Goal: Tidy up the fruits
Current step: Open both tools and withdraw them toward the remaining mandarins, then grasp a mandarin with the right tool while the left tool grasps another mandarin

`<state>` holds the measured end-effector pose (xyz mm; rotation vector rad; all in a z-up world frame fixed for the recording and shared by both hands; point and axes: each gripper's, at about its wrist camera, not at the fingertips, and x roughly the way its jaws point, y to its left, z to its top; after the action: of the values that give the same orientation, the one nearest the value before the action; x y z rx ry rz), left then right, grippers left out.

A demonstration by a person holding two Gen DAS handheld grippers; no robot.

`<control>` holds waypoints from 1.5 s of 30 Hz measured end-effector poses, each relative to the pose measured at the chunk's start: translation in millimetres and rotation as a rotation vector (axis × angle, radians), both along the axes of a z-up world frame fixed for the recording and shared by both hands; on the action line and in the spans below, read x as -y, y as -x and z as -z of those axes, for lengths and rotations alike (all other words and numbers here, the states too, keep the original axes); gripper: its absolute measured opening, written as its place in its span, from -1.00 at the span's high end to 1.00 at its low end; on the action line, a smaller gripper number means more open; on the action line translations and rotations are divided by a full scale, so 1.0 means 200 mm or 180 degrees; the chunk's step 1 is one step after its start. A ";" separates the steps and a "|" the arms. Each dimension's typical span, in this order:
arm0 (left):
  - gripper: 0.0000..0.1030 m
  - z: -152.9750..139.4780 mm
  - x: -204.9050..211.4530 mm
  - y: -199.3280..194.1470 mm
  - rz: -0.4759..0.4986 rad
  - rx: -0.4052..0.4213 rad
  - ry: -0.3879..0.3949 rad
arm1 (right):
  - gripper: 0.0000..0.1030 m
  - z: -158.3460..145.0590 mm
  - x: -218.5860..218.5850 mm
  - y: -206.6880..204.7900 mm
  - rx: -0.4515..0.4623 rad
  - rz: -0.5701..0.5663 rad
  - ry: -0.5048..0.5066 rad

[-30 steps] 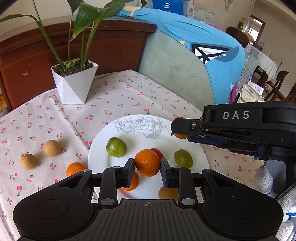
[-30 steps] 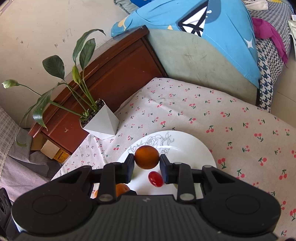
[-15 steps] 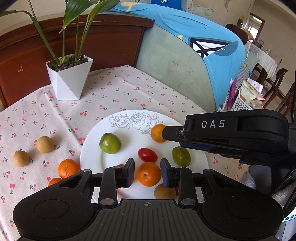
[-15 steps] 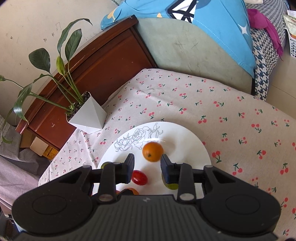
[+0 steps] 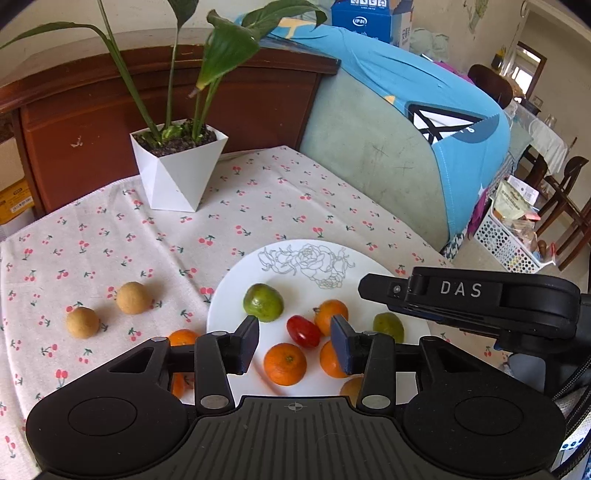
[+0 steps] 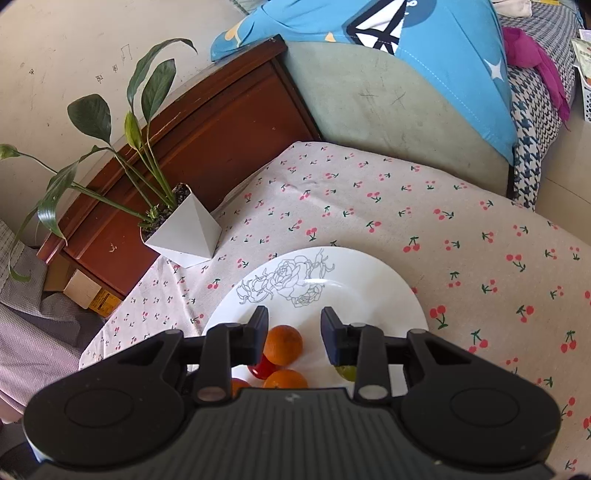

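Both the left gripper (image 5: 294,341) and right gripper (image 6: 294,334) have just opened, empty. Their oranges (image 5: 285,363) now rest on the plate (image 5: 295,266). Two brown fruits (image 5: 133,297), perhaps longans, wait at nine o'clock.

White letters "DAS" on the side of the right tongs (image 5: 364,290); print on the blue carton (image 5: 364,18) unreadable.

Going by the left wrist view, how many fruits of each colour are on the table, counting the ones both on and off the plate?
Orange fruits: 5
Green fruits: 2
Red fruit: 1
Tan fruits: 3, one partly hidden behind the gripper
Total: 11
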<state>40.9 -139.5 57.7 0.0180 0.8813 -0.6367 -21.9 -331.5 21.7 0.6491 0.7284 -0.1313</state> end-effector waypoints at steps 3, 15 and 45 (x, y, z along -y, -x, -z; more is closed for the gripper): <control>0.15 -0.02 -0.06 -0.04 -0.0116 0.0001 -0.0008 | 0.35 0.00 -0.03 -0.01 0.0006 -0.0071 0.0005; 0.13 -0.07 -0.26 -0.14 -0.0472 0.0030 -0.0049 | 0.35 -0.02 -0.22 -0.03 0.0136 -0.0561 0.0173; 0.10 -0.10 -0.59 -0.23 -0.0989 -0.0001 0.0023 | 0.46 0.14 -0.77 -0.16 -0.0066 -0.1269 0.0490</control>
<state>87.8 -20.9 77.6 -0.1235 0.8602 -0.3493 9.5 -178.4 -6.9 0.3471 0.8452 0.1719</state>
